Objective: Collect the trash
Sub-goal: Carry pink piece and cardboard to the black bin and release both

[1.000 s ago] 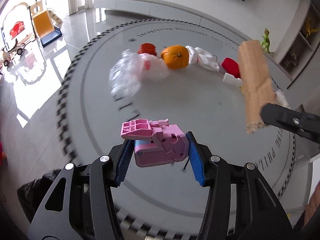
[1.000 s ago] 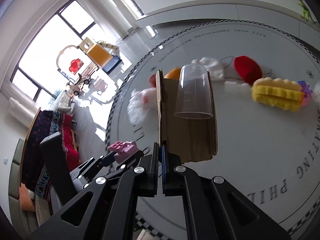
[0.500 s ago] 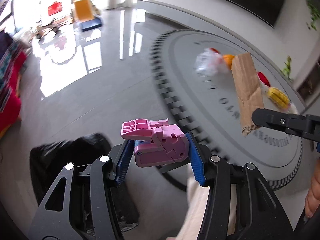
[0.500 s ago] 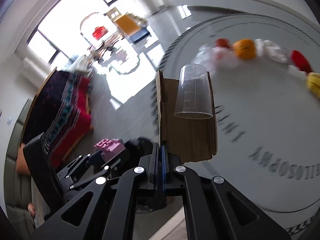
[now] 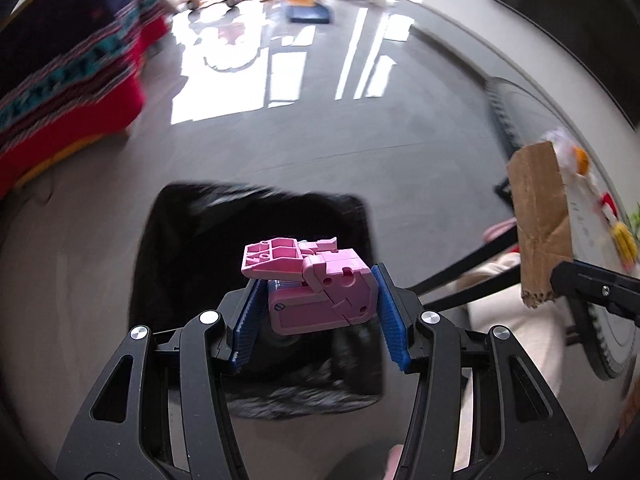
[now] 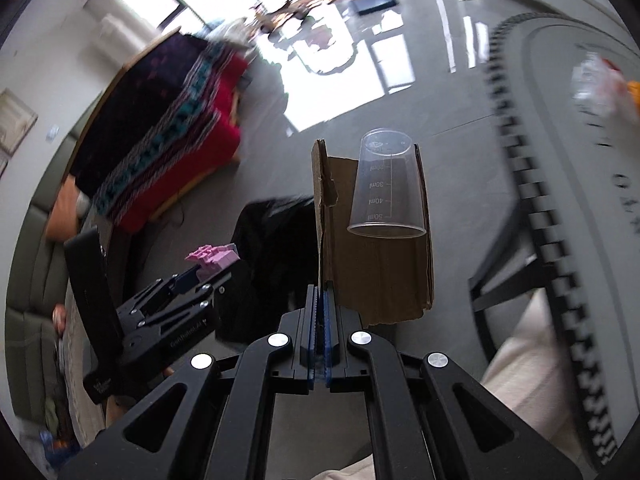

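Each hand-held gripper, left (image 5: 318, 310) and right (image 6: 320, 300), is a black frame with cut-out arms, round silver screws and ribbed blue pads (image 5: 390, 334); the person wears cream-coloured trousers (image 6: 520, 364).

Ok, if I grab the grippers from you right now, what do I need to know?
Left gripper: jaws shut on the pink toy block, above the black trash bag on the floor.
Right gripper: jaws shut on the cardboard piece. A clear measuring cup sits upside down against it, so keep it steady.
Done: both pieces are off the round table.
Left: drop both into the bag, then go back for the orange, the plastic wrap and the rest.
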Demonstrator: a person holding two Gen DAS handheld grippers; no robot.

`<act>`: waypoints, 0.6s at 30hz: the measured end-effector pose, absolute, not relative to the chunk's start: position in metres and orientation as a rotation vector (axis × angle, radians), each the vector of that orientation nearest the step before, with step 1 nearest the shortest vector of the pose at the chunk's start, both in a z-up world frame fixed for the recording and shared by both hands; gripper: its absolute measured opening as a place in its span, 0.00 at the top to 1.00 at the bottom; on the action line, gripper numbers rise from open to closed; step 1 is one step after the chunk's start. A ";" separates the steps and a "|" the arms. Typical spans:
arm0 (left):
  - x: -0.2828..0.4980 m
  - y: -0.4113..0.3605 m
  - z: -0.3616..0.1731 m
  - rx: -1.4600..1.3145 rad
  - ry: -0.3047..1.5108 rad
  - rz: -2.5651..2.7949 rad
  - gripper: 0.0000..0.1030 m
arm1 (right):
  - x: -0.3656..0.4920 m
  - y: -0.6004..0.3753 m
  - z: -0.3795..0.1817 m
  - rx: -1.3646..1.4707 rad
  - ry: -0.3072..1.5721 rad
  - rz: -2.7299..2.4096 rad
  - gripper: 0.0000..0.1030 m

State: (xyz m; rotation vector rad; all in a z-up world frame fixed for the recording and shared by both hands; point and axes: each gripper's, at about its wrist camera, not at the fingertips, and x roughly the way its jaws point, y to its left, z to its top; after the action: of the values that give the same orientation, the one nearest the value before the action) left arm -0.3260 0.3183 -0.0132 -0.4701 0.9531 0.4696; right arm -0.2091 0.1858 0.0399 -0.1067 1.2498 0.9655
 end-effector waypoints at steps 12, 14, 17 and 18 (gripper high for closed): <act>-0.389 0.363 -0.044 -0.534 1.009 0.720 0.06 | -0.235 0.258 0.003 -0.186 1.472 1.096 0.66; -0.391 0.367 -0.045 -0.542 1.007 0.720 0.06 | -0.238 0.259 0.004 -0.194 1.461 1.099 0.66; -0.389 0.368 -0.046 -0.549 1.005 0.710 0.06 | -0.237 0.253 0.004 -0.186 1.460 1.096 0.66; -0.389 0.367 -0.045 -0.551 1.004 0.703 0.06 | -0.237 0.252 0.004 -0.184 1.460 1.095 0.66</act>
State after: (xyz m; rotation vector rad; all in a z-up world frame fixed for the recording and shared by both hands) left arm -0.3886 0.3672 -0.0454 -0.5511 1.0036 0.7026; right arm -0.2366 0.2517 0.0039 -0.1840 1.4598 1.0947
